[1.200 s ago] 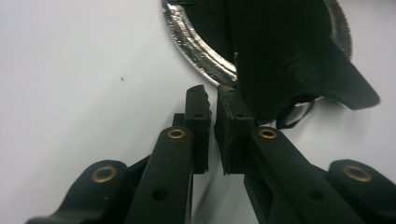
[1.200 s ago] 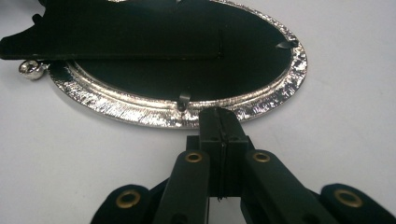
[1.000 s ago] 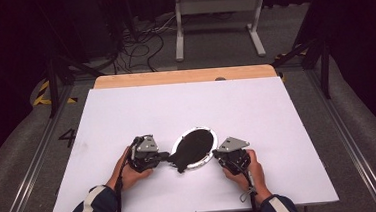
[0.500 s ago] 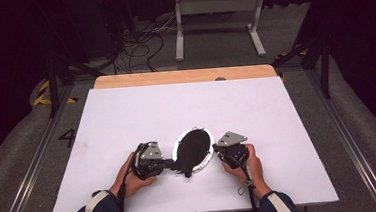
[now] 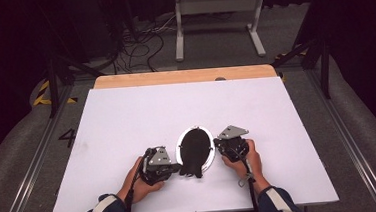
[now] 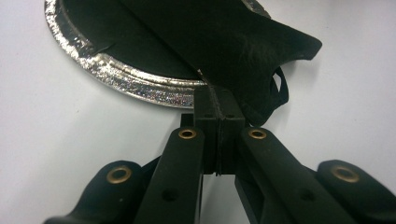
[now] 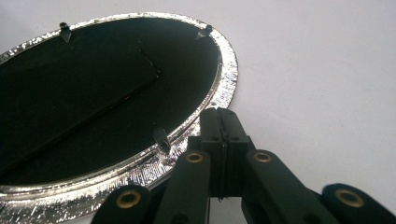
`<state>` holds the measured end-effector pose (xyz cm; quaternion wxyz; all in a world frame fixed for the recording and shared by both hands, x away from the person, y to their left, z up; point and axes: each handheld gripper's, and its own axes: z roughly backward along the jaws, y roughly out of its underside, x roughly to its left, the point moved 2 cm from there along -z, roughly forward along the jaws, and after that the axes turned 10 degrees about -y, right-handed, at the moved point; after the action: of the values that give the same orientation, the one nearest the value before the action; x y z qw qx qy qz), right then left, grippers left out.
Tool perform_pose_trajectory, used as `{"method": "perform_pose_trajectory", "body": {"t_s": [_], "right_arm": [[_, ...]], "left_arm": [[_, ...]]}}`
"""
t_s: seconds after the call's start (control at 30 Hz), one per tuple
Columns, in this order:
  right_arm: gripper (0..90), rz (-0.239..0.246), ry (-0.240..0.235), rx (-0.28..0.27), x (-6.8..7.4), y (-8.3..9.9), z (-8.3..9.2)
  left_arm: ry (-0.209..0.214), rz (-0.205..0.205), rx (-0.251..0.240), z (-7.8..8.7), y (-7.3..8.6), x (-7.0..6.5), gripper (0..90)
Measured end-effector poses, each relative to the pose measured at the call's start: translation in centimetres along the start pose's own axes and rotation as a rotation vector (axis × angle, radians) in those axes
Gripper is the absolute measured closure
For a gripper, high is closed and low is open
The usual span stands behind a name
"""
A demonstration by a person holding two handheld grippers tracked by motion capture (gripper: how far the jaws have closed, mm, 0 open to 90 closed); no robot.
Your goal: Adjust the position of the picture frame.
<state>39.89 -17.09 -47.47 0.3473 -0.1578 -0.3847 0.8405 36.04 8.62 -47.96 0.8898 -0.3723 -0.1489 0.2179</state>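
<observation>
Between the two tongs lies the oval silver frame face down on the surface; left tongs pinching its black stand flap should lift gently while pressed-together right tongs steady the rim.

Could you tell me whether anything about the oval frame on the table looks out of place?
Yes: the oval frame lies face down, and its black stand flap is swung out past the silver rim instead of lying flat on the backing.

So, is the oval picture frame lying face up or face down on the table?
Face down. The oval frame shows its black backing board with small turn clips, and its black stand flap is on top.
</observation>
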Motion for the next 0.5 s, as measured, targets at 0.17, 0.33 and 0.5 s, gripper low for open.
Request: {"method": "perform_pose_trajectory", "body": {"t_s": [0.17, 0.33, 0.5], "right_arm": [[90.0, -0.010, -0.002, 0.000, -0.14, -0.02, 0.00], [90.0, -0.023, 0.000, -0.001, -0.54, -0.13, -0.10], [90.0, -0.019, 0.011, -0.002, -0.63, -0.20, -0.19]], "left_arm": [[-0.020, -0.014, 0.003, -0.11, -0.24, -0.41, 89.9], [-0.007, -0.007, -0.010, -0.39, -0.38, -0.63, 89.9], [-0.003, -0.016, -0.009, -0.51, -0.52, -0.67, 89.9]]}}
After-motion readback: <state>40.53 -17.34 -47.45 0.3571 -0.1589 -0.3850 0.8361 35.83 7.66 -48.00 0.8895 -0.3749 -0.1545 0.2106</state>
